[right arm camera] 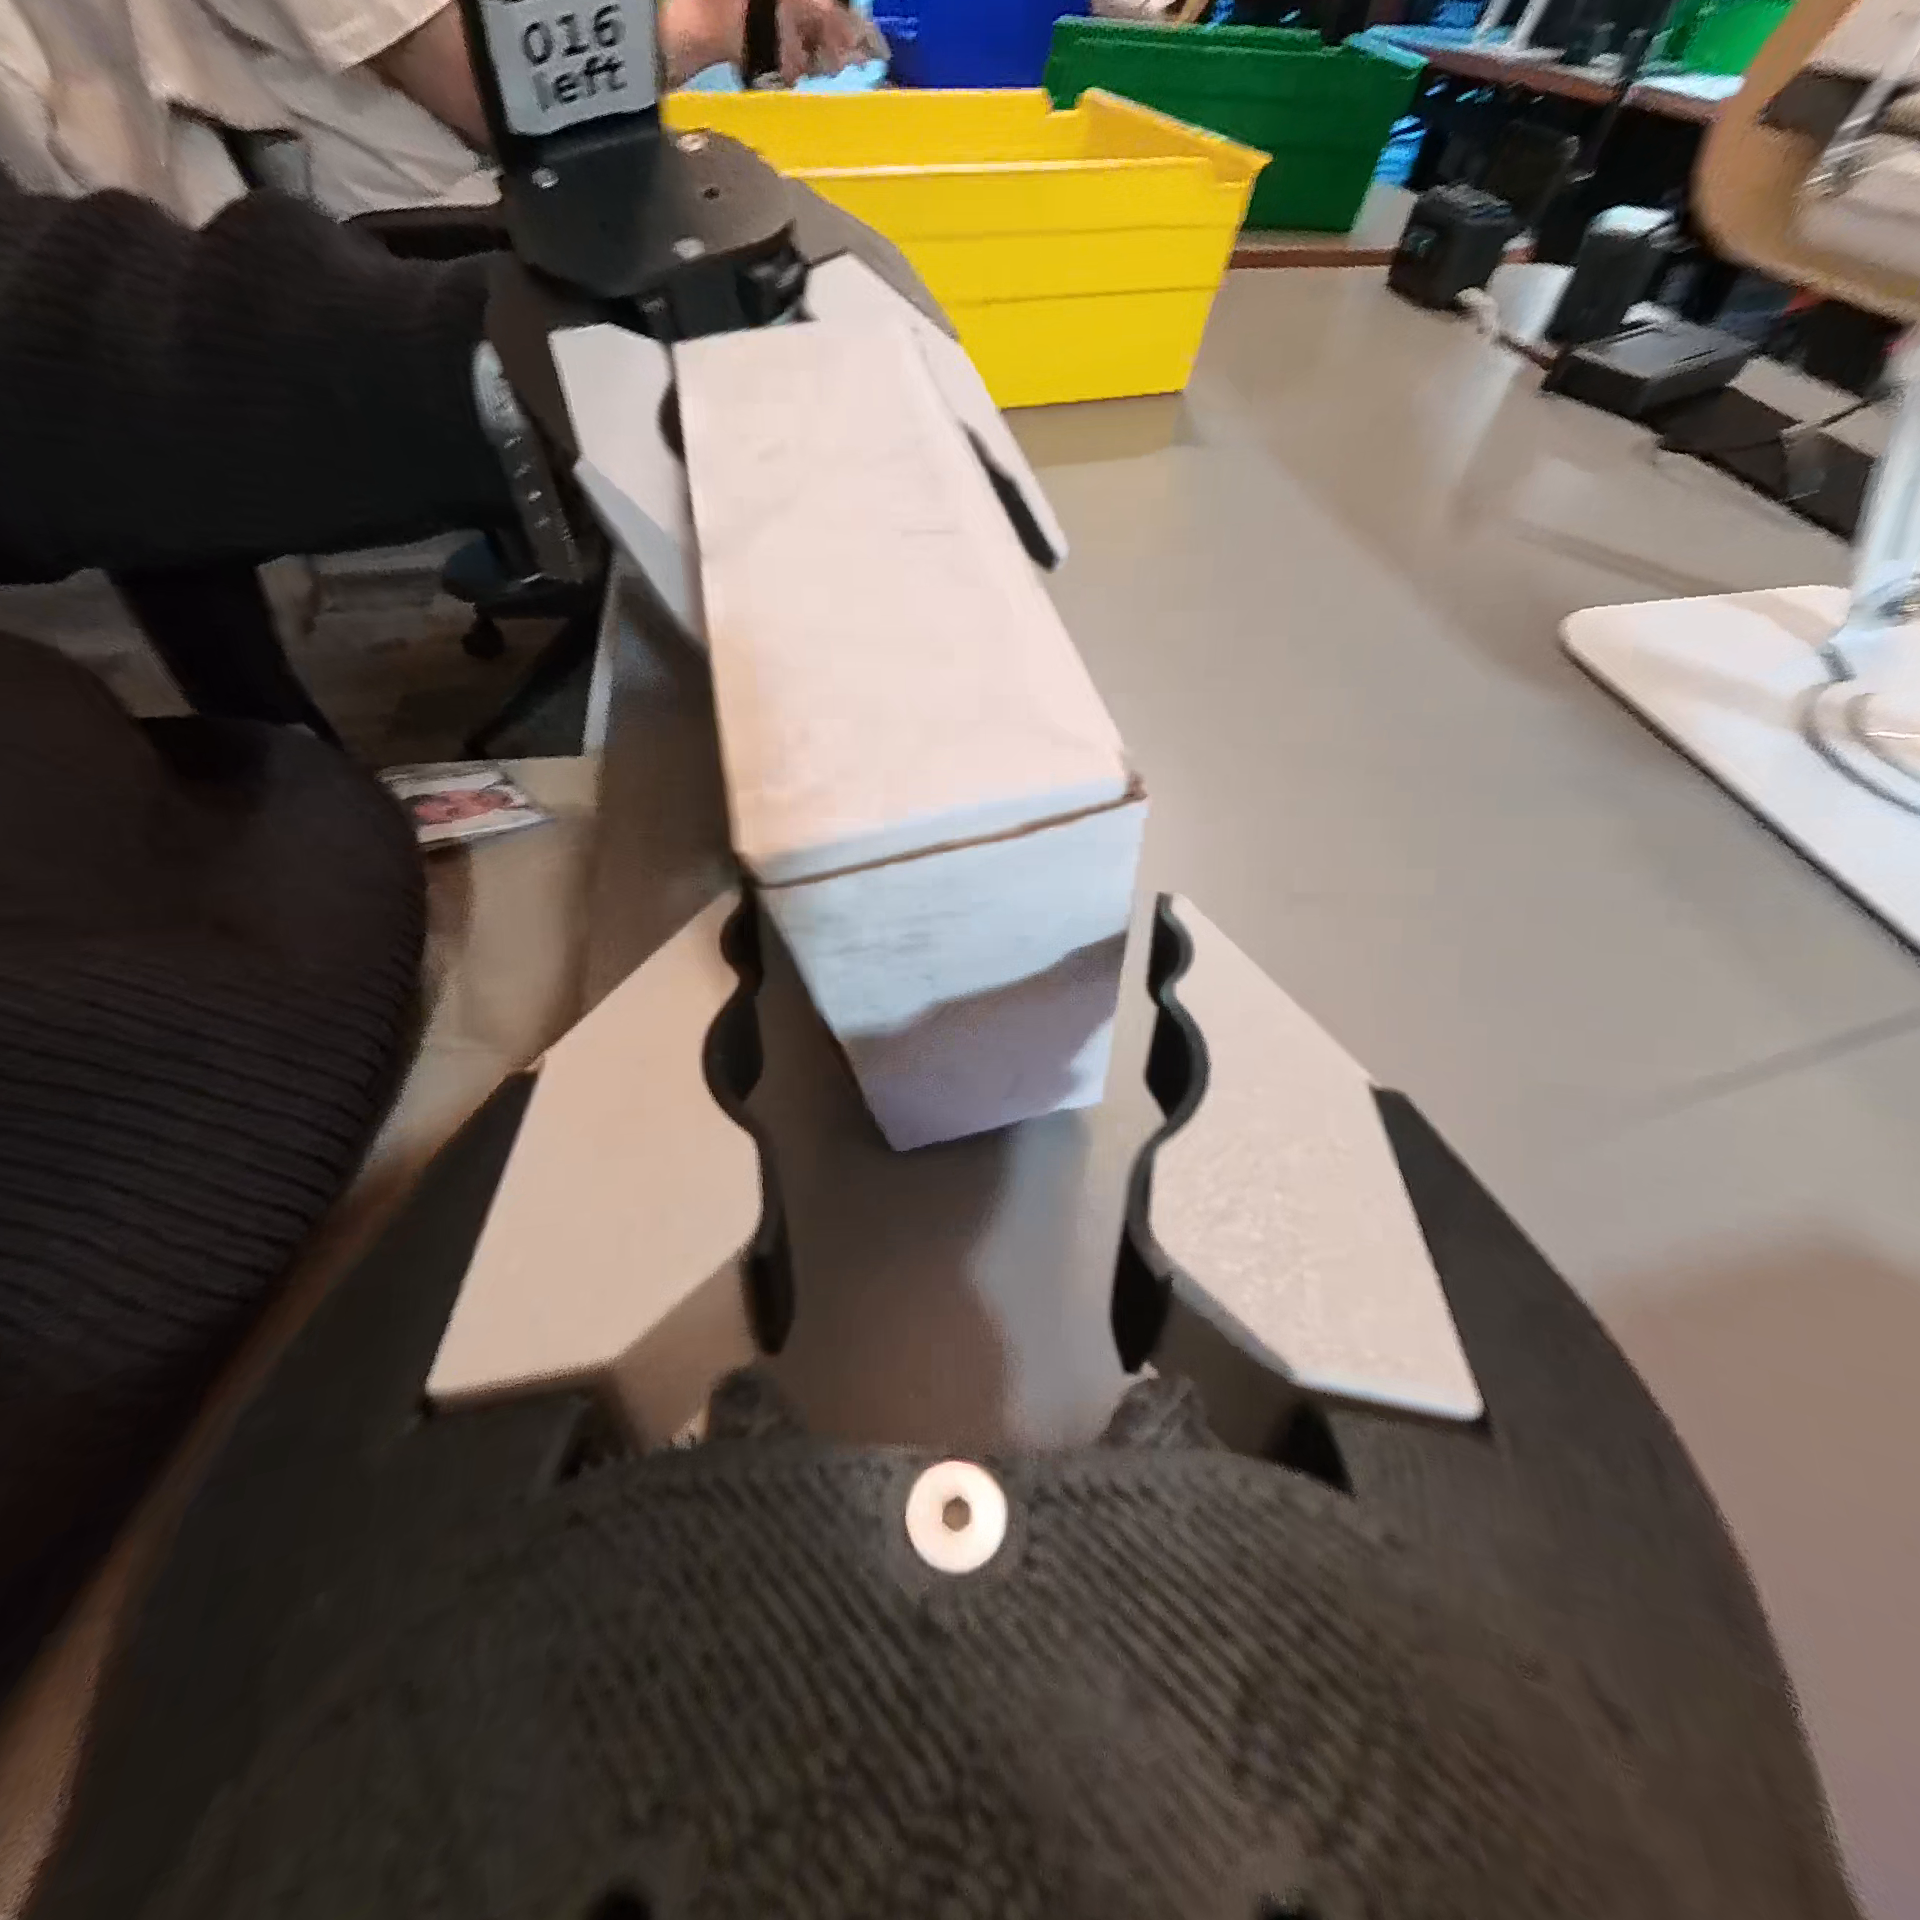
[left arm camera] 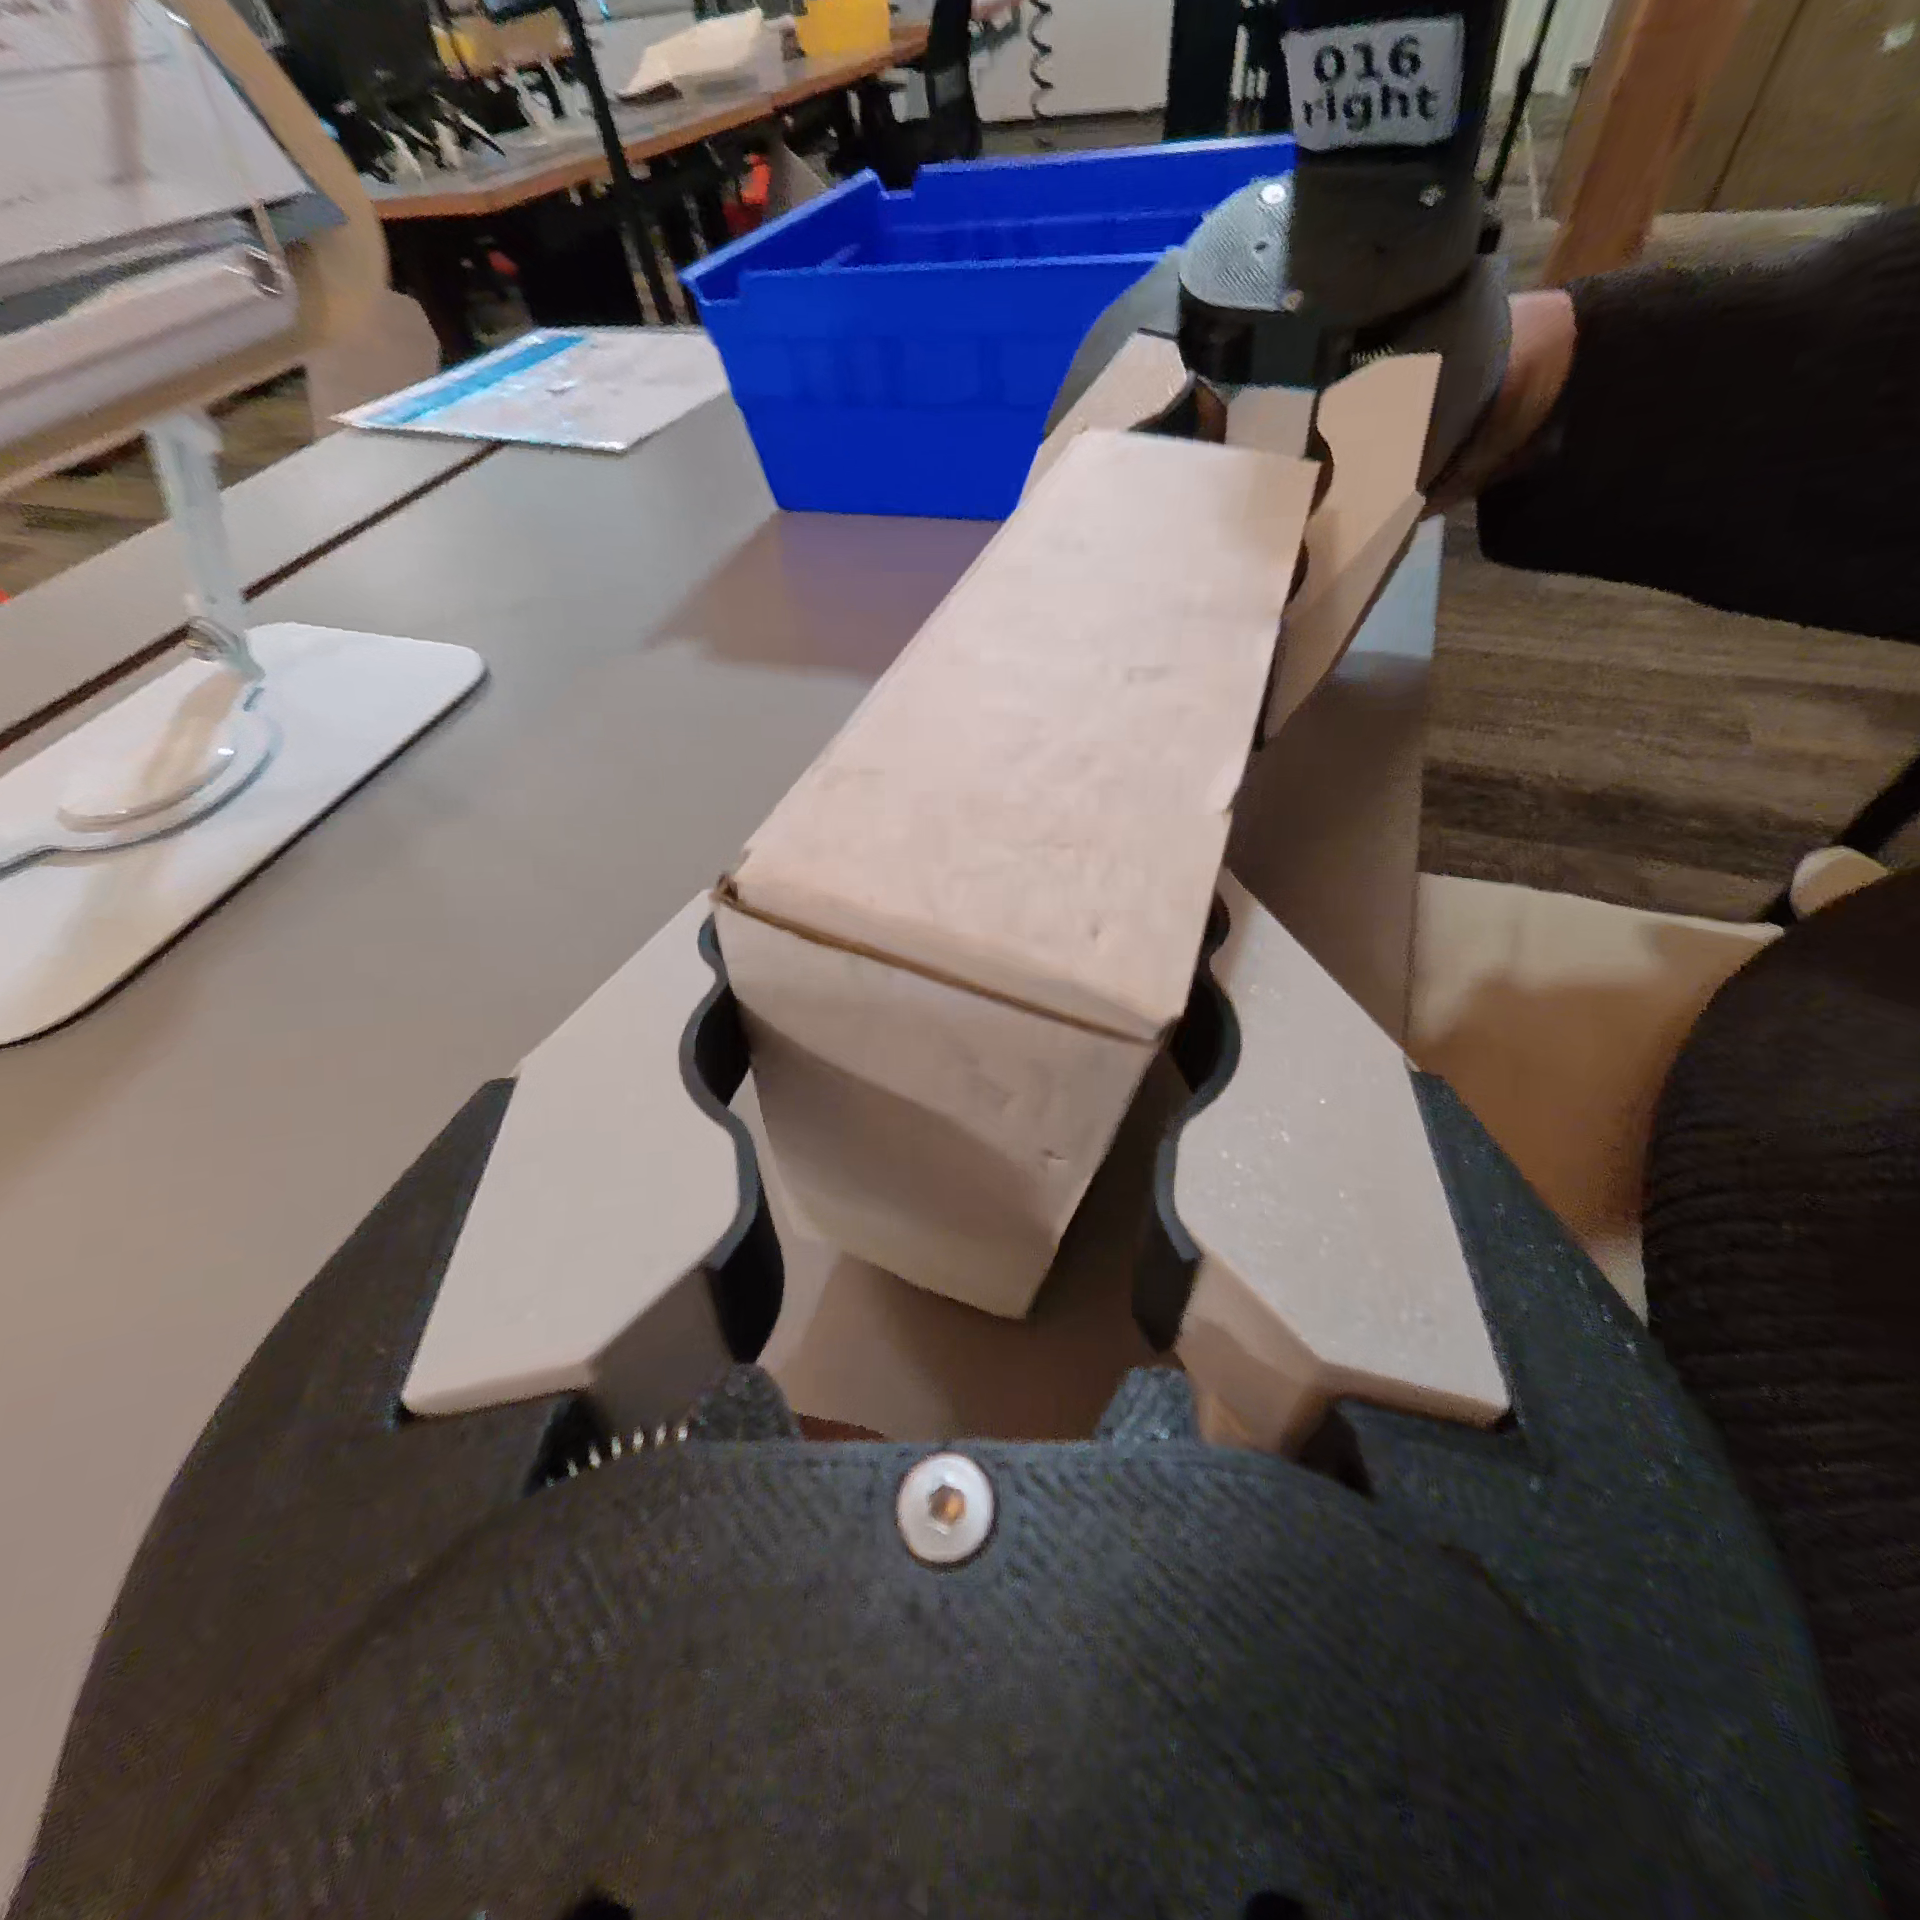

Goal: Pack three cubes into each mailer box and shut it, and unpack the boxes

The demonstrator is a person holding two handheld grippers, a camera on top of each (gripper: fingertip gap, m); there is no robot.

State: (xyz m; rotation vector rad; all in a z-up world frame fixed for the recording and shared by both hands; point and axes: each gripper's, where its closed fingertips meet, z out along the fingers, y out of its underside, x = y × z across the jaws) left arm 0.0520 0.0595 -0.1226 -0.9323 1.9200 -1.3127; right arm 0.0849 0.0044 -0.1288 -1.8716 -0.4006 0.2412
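– Surface [left arm camera: 468,675] first: broad, grey-brown, with a blue bin [left arm camera: 935,343] at the far side in the left wrist view, and a yellow bin [right arm camera: 1039,229] and a green bin [right arm camera: 1226,114] in the right. Also a white stand base [left arm camera: 208,779] off to one side.

– And the mailer box [left arm camera: 1039,707]?

– Between the two grippers, lengthwise, near the edge of the surface. Long, narrow, pale cardboard, a little scuffed and dented. Lid down, with a thin seam along the end. No cubes on show; impossible to say whether packed or empty.

– Why taken from both ends?

– Probably to keep such a long box level and stop it swinging. Hard to tell whether resting on the surface or just lifted off it.

– Left tongs [left arm camera: 966,925]?

– Pressed against both long sides of one end, so clamped on the box, by the look of it.

– Right tongs [right arm camera: 956,904]?

– Spread apart around the opposite end: one finger [right arm camera: 623,1195] against the cardboard, the other finger [right arm camera: 1299,1195] just clear of it. No real grip there, more a guide or a stop.

– Likely step?

– Either shifting a shut box or readying its lid for opening; not decidable from here.
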